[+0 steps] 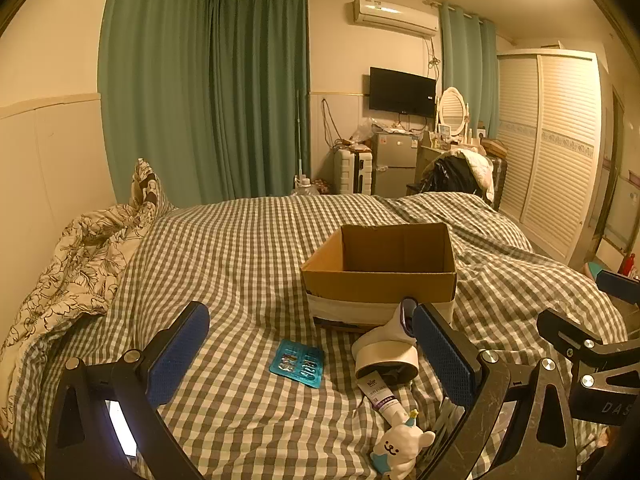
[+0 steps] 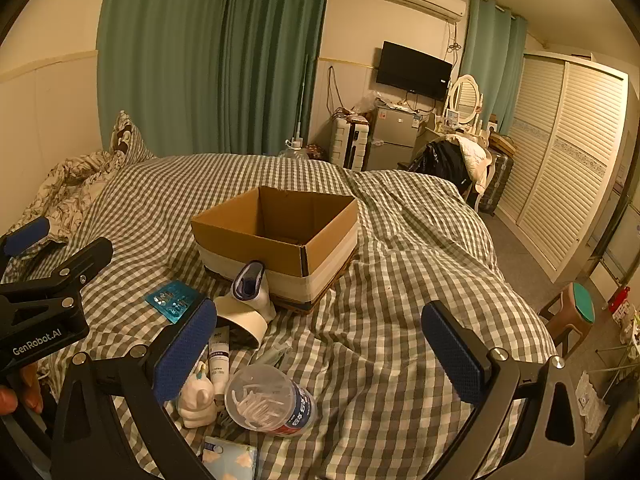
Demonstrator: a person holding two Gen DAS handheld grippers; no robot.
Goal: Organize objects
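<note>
Checked bedding (image 1: 248, 248) covers the bed, with an open cardboard box (image 1: 380, 276) ahead of both sets of jaws. Left gripper (image 1: 312, 360) — jaws wide, holding nothing — has a teal blister pack (image 1: 298, 363) between them and a white device (image 1: 386, 350) against its right pad. Right gripper (image 2: 320, 356) is spread wide too — a clear tub (image 2: 270, 400), tube (image 2: 219, 356) and white toy (image 2: 197, 400) lie by its left pad.

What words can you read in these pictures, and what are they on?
"GenRobot.AI": on the black body of the left tool, seen from the right wrist camera.
"DAS": partly cut off, on the black body of the right tool, seen from the left wrist camera.
Tube: label too small to read.
Clear round tub: label print too blurred to read.
Blue card: no readable text.
</note>
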